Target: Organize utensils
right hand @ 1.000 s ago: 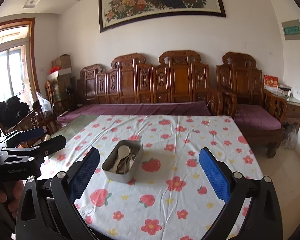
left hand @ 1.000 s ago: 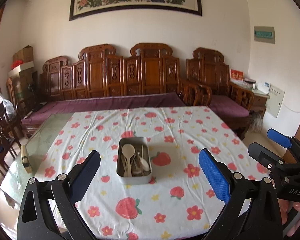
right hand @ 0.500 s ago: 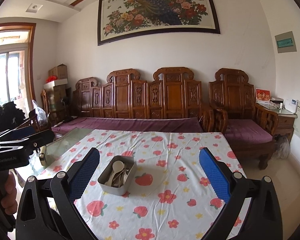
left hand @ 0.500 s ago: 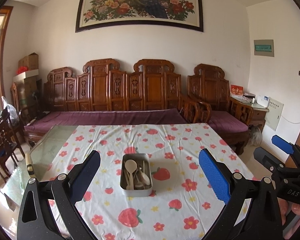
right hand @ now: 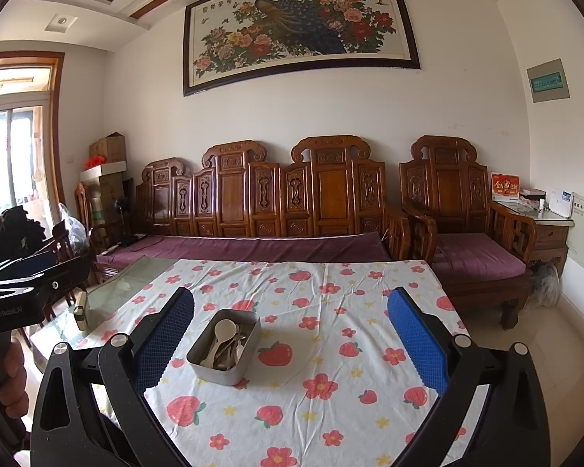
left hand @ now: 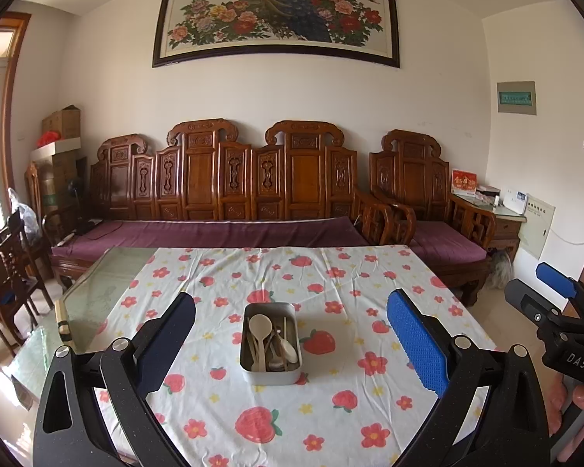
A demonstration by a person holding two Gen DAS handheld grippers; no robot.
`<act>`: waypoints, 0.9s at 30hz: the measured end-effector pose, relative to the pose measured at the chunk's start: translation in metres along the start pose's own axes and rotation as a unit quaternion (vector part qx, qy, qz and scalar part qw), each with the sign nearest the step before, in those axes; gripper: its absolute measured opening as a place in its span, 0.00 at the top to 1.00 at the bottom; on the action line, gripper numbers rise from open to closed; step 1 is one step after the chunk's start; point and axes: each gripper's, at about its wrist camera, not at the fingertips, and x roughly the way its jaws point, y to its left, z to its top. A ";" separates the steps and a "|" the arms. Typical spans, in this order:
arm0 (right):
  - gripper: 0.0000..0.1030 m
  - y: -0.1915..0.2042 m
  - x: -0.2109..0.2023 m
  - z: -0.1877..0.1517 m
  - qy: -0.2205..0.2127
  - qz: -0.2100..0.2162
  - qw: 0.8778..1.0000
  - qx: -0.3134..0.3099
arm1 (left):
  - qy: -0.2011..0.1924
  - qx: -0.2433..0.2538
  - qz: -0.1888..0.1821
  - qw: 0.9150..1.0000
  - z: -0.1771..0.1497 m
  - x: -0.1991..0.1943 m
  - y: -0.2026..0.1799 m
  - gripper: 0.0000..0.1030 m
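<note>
Utensils (left hand: 270,340): lay heaped together in the metal tin (left hand: 270,376), near the middle of the strawberry-print tablecloth (left hand: 354,401).
Tin contents: a pale spoon (right hand: 219,335) lay on top, bowl toward the sofa (left hand: 214,233) side; other spoons and thin sticks, perhaps chopsticks, sat under it, too jumbled to count.
Progress: judged done or nearly so, since nothing loose showed on the cloth around the tin; no further sorting target was visible.
Left gripper (left hand: 290,344): fingers spread wide, holding nothing, well back from the tin on the near side.
Right gripper (right hand: 292,344): spread wide too, empty, likewise well short of the tin.
Bare glass tabletop (left hand: 97,292): lay left of the tin, beyond the cloth's edge.
</note>
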 end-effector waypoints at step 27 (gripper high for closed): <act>0.03 0.004 0.002 -0.003 0.003 0.002 1.000 0.001 | 0.000 0.004 0.003 1.000 -0.004 -0.001 0.001 0.08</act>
